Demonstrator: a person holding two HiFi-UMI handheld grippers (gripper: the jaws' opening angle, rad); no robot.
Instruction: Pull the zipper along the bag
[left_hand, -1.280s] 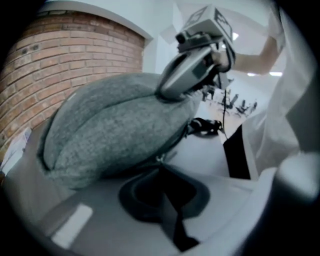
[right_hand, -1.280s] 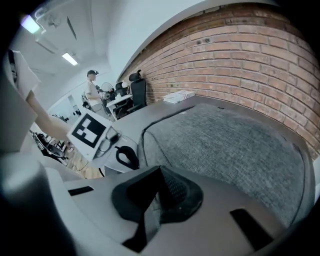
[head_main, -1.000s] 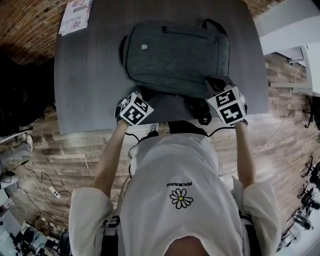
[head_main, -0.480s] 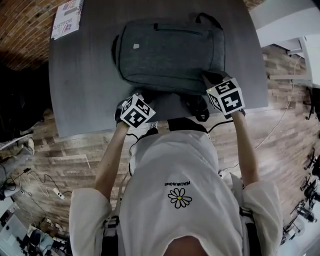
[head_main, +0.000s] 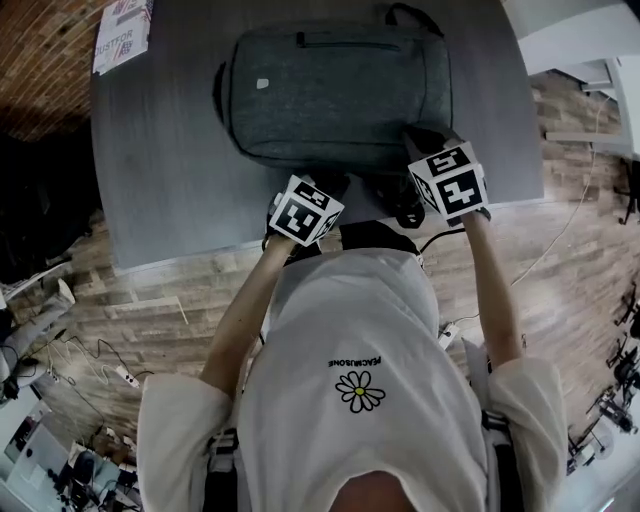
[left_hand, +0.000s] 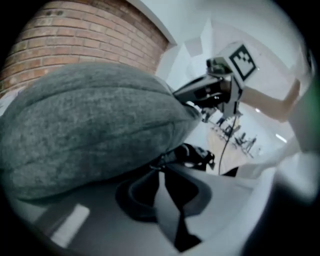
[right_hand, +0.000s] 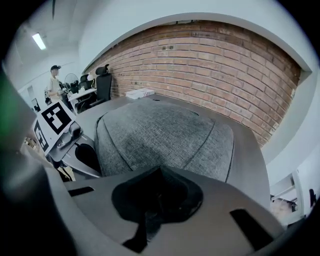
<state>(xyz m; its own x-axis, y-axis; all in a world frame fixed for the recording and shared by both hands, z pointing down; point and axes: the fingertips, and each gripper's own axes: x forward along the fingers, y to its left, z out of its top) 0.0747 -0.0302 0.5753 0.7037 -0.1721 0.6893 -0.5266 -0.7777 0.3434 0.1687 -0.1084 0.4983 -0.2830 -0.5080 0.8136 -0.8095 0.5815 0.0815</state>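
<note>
This is an office-like workroom. A brick wall (right_hand: 210, 55) runs behind a large grey tabletop (head_main: 170, 170) that carries a printed booklet (head_main: 120, 35). The floor (head_main: 150, 310) is wood plank, with loose cables (head_main: 90, 365) trailing over it. Beyond stand a black office chair (right_hand: 103, 82), a strip ceiling light (right_hand: 39, 41) and a person (right_hand: 54, 82) among desks.

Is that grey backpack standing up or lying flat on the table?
Lying flat. From above, the backpack shows its broad front face with the pocket zipper upward, resting on the table.
</note>
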